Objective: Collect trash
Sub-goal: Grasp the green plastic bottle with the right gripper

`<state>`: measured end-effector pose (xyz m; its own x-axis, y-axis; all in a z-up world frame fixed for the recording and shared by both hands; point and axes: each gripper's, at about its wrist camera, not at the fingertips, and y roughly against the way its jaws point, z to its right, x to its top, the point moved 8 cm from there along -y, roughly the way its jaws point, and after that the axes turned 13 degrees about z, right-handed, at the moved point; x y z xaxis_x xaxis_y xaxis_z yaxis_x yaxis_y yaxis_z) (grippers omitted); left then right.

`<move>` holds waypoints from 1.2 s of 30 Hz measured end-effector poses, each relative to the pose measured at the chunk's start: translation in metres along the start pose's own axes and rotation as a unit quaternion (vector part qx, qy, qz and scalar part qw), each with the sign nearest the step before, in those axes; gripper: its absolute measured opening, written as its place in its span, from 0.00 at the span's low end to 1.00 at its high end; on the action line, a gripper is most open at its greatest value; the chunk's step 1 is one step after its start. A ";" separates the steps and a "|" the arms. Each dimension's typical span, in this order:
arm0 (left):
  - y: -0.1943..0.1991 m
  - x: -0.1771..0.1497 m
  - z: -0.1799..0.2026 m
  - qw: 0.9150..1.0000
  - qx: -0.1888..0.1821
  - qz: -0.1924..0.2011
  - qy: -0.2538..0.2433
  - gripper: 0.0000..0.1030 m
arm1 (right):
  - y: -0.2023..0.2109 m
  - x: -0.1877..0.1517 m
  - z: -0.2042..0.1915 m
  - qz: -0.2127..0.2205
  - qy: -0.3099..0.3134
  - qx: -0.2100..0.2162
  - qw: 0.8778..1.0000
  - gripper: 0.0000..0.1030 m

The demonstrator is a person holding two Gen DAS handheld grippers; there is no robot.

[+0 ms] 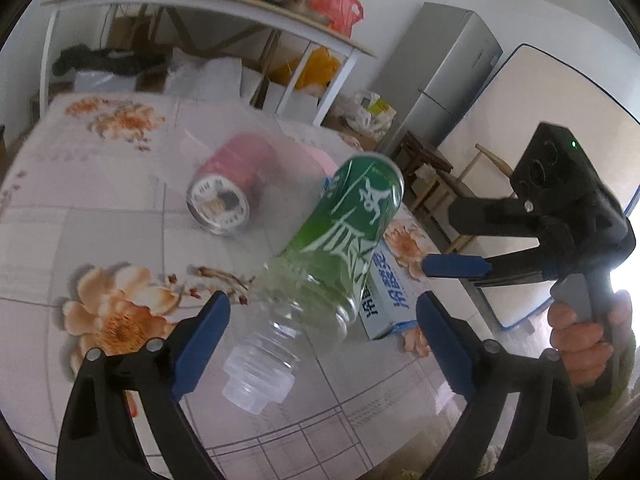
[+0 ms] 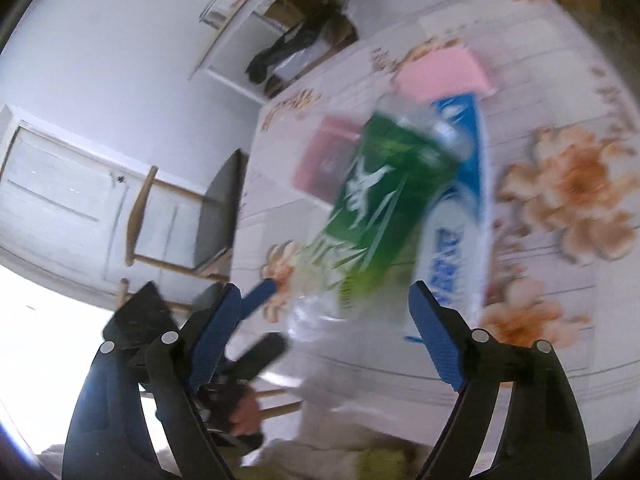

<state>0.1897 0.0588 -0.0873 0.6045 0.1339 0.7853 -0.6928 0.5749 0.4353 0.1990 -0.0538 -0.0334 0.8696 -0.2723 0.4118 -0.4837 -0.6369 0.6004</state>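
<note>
A clear plastic bottle with a green label point(image 1: 344, 248) tilts between my left gripper's point(image 1: 322, 330) wide-open blue fingers, neck toward the camera; no pad touches it. It looks airborne or tipping over the floral table. In the right wrist view the bottle point(image 2: 372, 208) is blurred, ahead of my open right gripper point(image 2: 328, 312). My right gripper also shows in the left wrist view point(image 1: 452, 276), open, just right of the bottle. A pink can point(image 1: 232, 188) lies on its side behind. A blue-and-white box point(image 1: 384, 296) lies under the bottle.
The floral tablecloth point(image 1: 100, 208) covers the table. A pink pad point(image 2: 444, 74) lies at the far side. A cluttered shelf point(image 1: 208, 4), a grey fridge point(image 1: 440, 76) and wooden chairs point(image 2: 168, 220) stand beyond the table.
</note>
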 end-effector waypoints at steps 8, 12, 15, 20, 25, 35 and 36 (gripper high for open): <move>-0.019 -0.011 -0.005 0.999 0.016 -0.028 0.001 0.59 | -0.033 -0.003 0.007 -0.030 -0.033 -0.022 0.999 0.73; -0.017 -0.013 -0.005 1.000 0.013 -0.025 0.003 0.52 | -0.046 -0.009 0.008 -0.042 -0.044 -0.030 0.998 0.73; -0.012 -0.014 0.000 1.000 -0.005 -0.023 0.008 0.45 | -0.052 -0.014 0.010 -0.046 -0.050 -0.039 0.997 0.74; -0.004 -0.014 0.009 0.998 -0.049 -0.021 0.040 0.45 | -0.058 -0.014 0.012 -0.035 -0.046 -0.066 0.996 0.74; -0.004 -0.018 0.020 0.994 -0.082 -0.029 0.065 0.45 | -0.060 -0.012 0.014 -0.023 -0.028 -0.102 0.994 0.75; 0.000 -0.017 0.042 0.992 -0.100 -0.026 0.065 0.45 | -0.056 -0.010 0.022 -0.005 -0.007 -0.133 0.991 0.63; 0.001 -0.015 0.044 0.992 -0.102 -0.025 0.064 0.45 | -0.054 -0.010 0.023 -0.004 -0.011 -0.127 0.992 0.63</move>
<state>0.1627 0.0220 -0.0795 0.6901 0.1957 0.6967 -0.5747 0.7333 0.3632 0.2188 -0.0333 -0.0853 0.8742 -0.2849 0.3932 -0.4836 -0.4383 0.7576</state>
